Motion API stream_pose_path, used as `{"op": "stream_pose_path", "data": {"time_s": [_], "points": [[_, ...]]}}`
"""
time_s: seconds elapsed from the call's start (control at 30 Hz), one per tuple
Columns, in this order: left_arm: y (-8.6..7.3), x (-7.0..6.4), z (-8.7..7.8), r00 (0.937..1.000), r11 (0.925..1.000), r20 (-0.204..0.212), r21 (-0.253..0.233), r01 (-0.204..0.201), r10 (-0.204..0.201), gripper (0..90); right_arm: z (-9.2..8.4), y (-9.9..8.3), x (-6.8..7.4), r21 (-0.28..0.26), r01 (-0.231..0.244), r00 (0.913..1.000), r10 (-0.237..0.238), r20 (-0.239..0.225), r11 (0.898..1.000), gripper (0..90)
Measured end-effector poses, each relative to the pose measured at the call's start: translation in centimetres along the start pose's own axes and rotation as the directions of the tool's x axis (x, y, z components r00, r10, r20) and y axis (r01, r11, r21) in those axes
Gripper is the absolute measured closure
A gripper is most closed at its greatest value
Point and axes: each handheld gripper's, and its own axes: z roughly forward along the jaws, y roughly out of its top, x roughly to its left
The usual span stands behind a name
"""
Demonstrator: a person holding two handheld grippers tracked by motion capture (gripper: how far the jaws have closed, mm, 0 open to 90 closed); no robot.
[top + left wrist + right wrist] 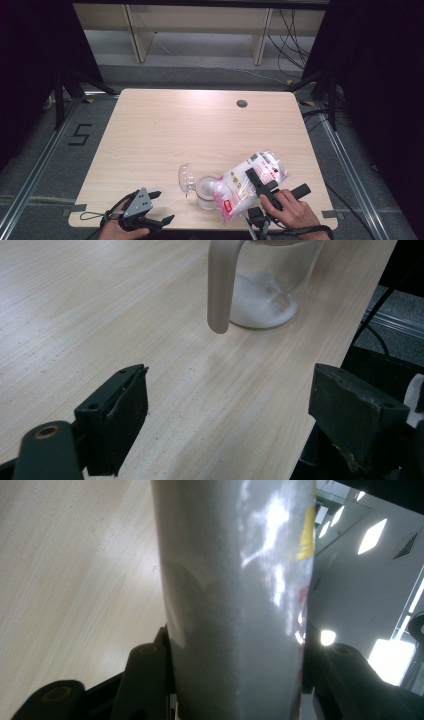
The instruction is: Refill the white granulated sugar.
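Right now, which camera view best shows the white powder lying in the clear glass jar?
The left gripper view: the white powder lies heaped on the bottom of the clear glass jar, close and unobstructed. In the high view the jar is small, its mouth partly covered by the tilted plastic bag. The right gripper view shows that bag.

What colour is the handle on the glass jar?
The handle is a pale pinkish beige, matte against the clear glass jar. It shows best in the left gripper view.

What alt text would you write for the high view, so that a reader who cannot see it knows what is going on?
The right tongs tip a clear plastic bag of white grains with red print over a clear glass jar near the front edge of a light wooden table. The jar's clear domed lid lies beside it, and the left tongs rest open at the front left.
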Motion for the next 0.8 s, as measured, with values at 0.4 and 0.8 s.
{"op": "stream_pose_path", "data": {"time_s": [0.4,0.8], "points": [[0.01,0.03,-0.11,0.9999,1.0,-0.013,0.003,-0.007,0.007,15.8,0.02,-0.01,0.0,0.0,0.004,1.0,-0.004,0.0,1.0,57.7],[0.01,0.03,-0.11,0.9999,1.0,-0.015,0.003,-0.009,0.009,15.8,0.0,0.02,-0.03,0.001,0.007,1.0,-0.007,0.004,1.0,57.9]]}}
